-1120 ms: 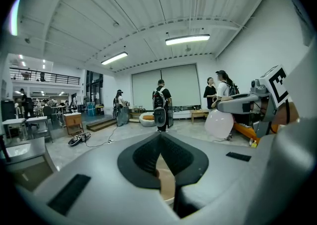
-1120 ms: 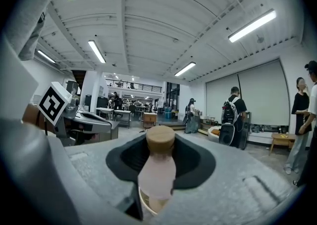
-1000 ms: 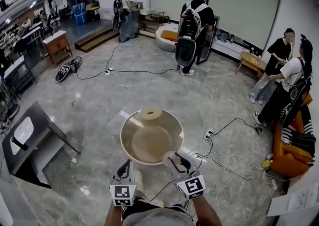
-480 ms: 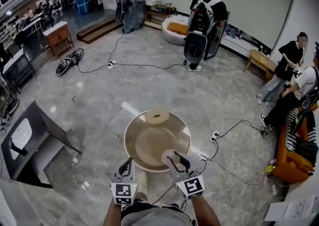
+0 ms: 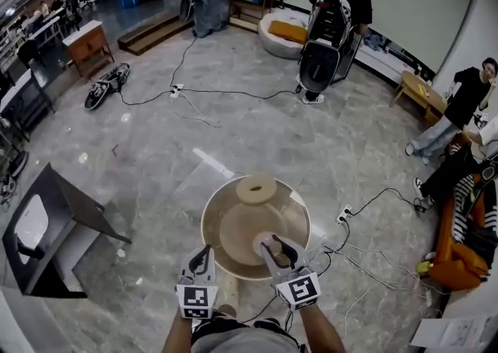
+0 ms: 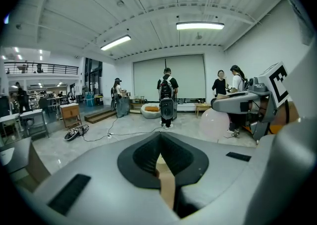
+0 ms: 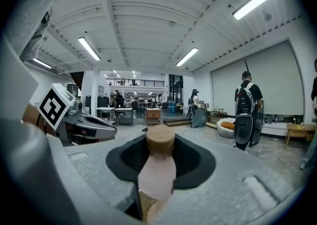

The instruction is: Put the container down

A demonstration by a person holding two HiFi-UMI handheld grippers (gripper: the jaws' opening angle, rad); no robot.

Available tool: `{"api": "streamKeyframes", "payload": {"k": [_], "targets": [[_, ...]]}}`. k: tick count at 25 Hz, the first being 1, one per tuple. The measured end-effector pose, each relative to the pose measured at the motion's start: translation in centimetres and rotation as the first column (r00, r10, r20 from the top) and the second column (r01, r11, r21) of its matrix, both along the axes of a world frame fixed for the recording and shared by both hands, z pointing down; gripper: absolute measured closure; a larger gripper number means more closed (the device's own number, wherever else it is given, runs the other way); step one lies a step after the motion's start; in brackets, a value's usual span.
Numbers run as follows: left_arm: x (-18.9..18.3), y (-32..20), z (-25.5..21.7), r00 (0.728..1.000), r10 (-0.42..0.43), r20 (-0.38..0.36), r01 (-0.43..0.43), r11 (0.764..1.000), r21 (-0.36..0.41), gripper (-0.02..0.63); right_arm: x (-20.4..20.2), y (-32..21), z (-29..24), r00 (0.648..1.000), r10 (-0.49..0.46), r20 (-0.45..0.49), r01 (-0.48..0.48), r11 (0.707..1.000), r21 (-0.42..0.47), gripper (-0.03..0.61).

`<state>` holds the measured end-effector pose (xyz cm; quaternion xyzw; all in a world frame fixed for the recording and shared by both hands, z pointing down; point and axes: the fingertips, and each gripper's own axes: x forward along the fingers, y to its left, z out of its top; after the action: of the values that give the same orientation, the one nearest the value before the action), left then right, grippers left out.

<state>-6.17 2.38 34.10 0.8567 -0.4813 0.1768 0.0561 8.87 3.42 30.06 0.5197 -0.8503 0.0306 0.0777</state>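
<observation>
Head view, looking down. The container [image 5: 233,228], a wide, shallow, pale round bowl with a thin wall, hangs in the air above the stone floor [image 5: 156,149], held level at its near rim. A wooden ring [image 5: 256,188] sits at its far edge.

The left hand-held gripper [image 5: 205,253] is closed on the near-left part of the rim. In the left gripper view its jaws meet on a thin beige strip of that rim [image 6: 166,183]. The right hand-held gripper [image 5: 278,247] is closed on the near-right rim. In the right gripper view the pale wall [image 7: 157,172] stands pinched between the jaws, with the ring [image 7: 160,140] beyond.

Handling, as judged: the bowl looks light but broad, stiff enough to keep its shape, smooth and probably slippery at the lip. With both grips on one side, the far edge would tend to dip. The rim seems the only place to take hold, preferably at two points well apart. Cables [image 5: 366,254] lie on the floor to the right, so a bare patch is the safer landing spot.
</observation>
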Motion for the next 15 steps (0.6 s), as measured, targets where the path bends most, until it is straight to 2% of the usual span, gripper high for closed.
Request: {"api": "streamKeyframes", "payload": {"k": [8, 15], "targets": [[-1.8, -7.3, 4.8, 1.000, 0.000, -0.007, -0.001, 0.998, -0.057, 0.597, -2.6, -8.3, 4.0, 0.999, -0.014, -0.036, 0.012, 0.997, -0.078, 0.448], [-3.1, -12.8, 7.4, 1.000, -0.009, 0.003, 0.010, 0.996, -0.090, 0.597, -3.6, -14.0, 7.7, 0.999, -0.031, -0.028, 0.028, 0.994, -0.104, 0.448]]}}
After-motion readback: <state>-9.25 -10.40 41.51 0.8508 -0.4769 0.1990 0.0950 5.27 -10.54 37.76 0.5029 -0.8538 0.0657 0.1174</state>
